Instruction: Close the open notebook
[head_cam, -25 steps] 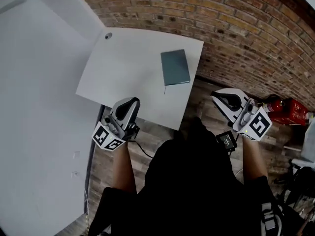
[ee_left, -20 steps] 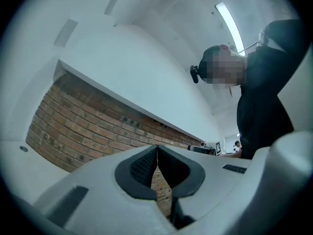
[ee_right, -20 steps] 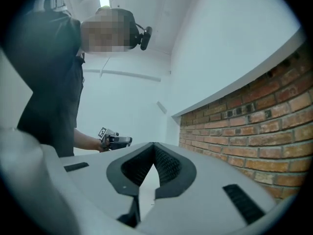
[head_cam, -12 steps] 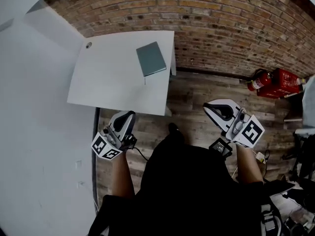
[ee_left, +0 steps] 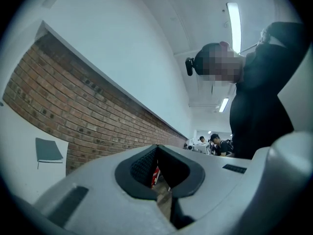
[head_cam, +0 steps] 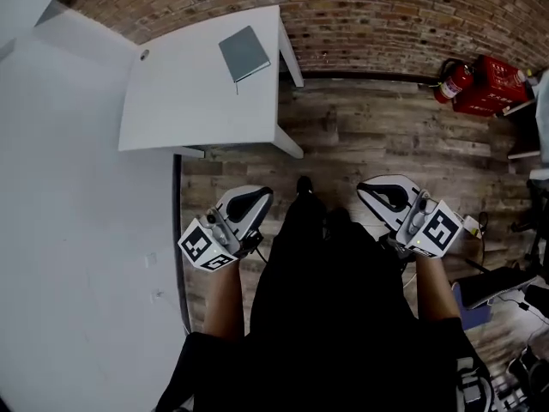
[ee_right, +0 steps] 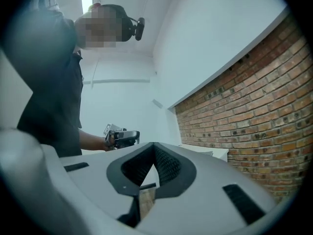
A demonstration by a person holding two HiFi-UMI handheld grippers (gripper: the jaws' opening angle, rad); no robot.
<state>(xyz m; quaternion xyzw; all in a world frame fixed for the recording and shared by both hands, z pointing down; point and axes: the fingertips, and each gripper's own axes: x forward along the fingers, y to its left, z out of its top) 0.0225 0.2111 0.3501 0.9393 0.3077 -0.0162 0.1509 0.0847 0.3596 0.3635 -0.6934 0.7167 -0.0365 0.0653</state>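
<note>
Grey-white left hand-held gripper (head_cam: 247,204) and right hand-held gripper (head_cam: 384,194) sit by the person's waist, both with jaws pressed together on nothing. Well beyond, past wood floor (head_cam: 386,136), stands the white worktop (head_cam: 180,101). A teal notebook (head_cam: 244,52) lies flat at its far right corner, cover apparently down. It looks light with a stiffish cover, best taken by the free edge. Spine side and pages are too small to tell.

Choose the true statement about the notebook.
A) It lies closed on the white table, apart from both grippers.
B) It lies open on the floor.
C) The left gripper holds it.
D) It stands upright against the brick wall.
A: the notebook lies flat with its cover shut on the white table, while the left gripper and the right gripper are over the wooden floor with nothing between their jaws.
</note>
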